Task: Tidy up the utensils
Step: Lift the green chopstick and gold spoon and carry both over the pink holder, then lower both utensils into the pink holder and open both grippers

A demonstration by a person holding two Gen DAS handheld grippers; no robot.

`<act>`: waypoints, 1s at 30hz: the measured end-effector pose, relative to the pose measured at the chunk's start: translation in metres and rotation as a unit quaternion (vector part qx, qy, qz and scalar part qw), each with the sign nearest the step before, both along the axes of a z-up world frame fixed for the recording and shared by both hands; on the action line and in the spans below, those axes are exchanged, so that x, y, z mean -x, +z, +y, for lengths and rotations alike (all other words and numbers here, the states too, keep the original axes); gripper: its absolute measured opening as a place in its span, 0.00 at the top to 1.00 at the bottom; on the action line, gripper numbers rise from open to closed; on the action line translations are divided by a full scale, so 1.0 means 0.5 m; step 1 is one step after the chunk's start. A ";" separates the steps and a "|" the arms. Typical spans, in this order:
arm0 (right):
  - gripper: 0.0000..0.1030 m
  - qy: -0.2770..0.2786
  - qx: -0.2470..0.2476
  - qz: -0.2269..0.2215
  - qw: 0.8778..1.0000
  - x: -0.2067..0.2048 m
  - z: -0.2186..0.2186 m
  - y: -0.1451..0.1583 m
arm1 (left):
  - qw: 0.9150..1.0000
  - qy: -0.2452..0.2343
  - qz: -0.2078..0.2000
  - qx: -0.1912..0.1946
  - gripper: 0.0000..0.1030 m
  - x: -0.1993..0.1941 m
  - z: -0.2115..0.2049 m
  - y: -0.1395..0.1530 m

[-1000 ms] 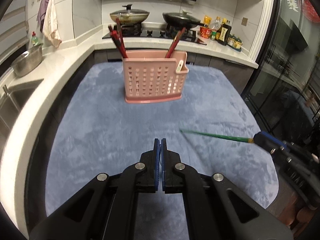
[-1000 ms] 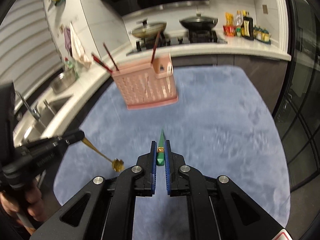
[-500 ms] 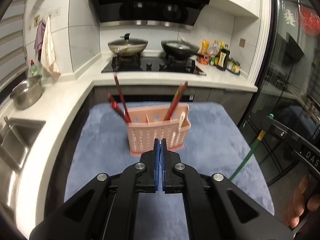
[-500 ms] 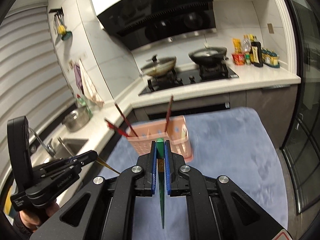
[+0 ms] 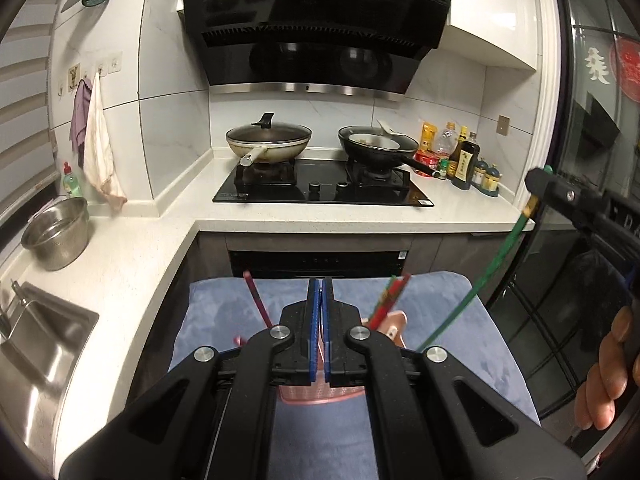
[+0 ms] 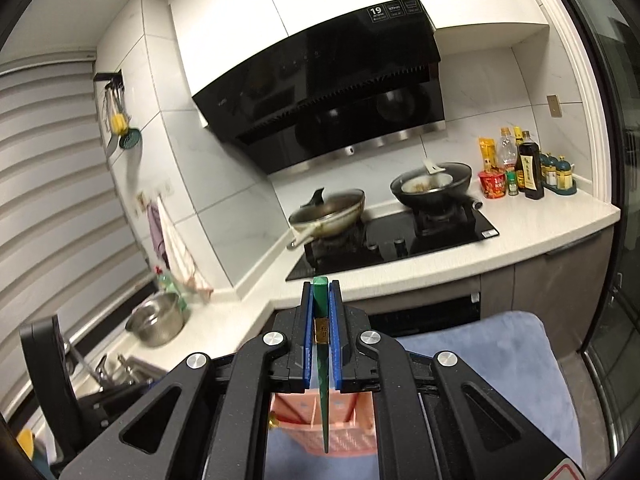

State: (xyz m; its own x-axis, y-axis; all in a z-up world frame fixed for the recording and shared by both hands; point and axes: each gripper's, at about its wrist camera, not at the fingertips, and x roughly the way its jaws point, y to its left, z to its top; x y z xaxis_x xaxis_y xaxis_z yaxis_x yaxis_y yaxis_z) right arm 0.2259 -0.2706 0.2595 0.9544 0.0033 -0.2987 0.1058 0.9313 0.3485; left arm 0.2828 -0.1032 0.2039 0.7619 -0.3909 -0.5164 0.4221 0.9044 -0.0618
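The right gripper [image 6: 321, 334] clamps a green chopstick [image 6: 323, 384] near its thick end, tip hanging down over the pink basket [image 6: 344, 436] — ready for dropping in. The left gripper [image 5: 321, 330] is closed — whether it holds anything is unclear.

A kitchen corner. A black range hood [image 5: 316, 36] hangs above a black hob [image 5: 324, 188] carrying a lidded wok [image 5: 268, 142] and a black pan [image 5: 376, 148]. Sauce bottles [image 5: 464, 160] stand to the right. On the white bench [image 5: 132, 256], a steel bowl [image 5: 56, 232] sits near the sink [image 5: 36, 340].
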 end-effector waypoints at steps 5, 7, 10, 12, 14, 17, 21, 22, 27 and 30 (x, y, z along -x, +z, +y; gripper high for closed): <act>0.93 -0.005 0.002 -0.001 1.000 -0.076 -0.003 -0.015 | 1.000 0.006 0.011 -0.010 0.99 -0.053 -0.016 -0.028; 0.93 -0.003 0.004 0.006 1.000 -0.104 -0.003 -0.033 | 1.000 0.008 0.024 -0.014 0.99 -0.074 -0.021 -0.051; 0.93 0.000 0.003 0.028 1.000 -0.137 -0.003 -0.075 | 0.999 0.010 0.040 -0.018 0.99 -0.097 -0.021 -0.086; 0.93 0.004 0.001 0.047 0.999 -0.157 -0.004 -0.111 | 0.998 0.013 0.052 -0.020 0.99 -0.109 -0.021 -0.111; 0.93 0.004 0.002 0.063 0.998 -0.168 -0.003 -0.142 | 0.998 0.015 0.061 -0.024 0.99 -0.118 -0.020 -0.129; 0.93 0.007 0.001 0.082 0.997 -0.180 -0.002 -0.178 | 0.997 0.018 0.072 -0.027 0.99 -0.129 -0.021 -0.153; 0.93 0.012 0.008 0.102 0.995 -0.187 0.000 -0.208 | 0.996 0.021 0.080 -0.022 0.98 -0.138 -0.019 -0.169; 0.93 0.013 0.010 0.105 0.994 -0.187 0.001 -0.211 | 0.997 0.023 0.078 -0.019 0.98 -0.136 -0.017 -0.169; 0.89 0.010 0.013 0.112 0.994 -0.177 0.002 -0.218 | 0.996 0.037 0.076 -0.015 0.80 -0.133 -0.014 -0.165; 0.87 0.011 0.011 0.114 0.993 -0.168 0.002 -0.216 | 0.996 0.046 0.069 -0.013 0.68 -0.124 -0.008 -0.160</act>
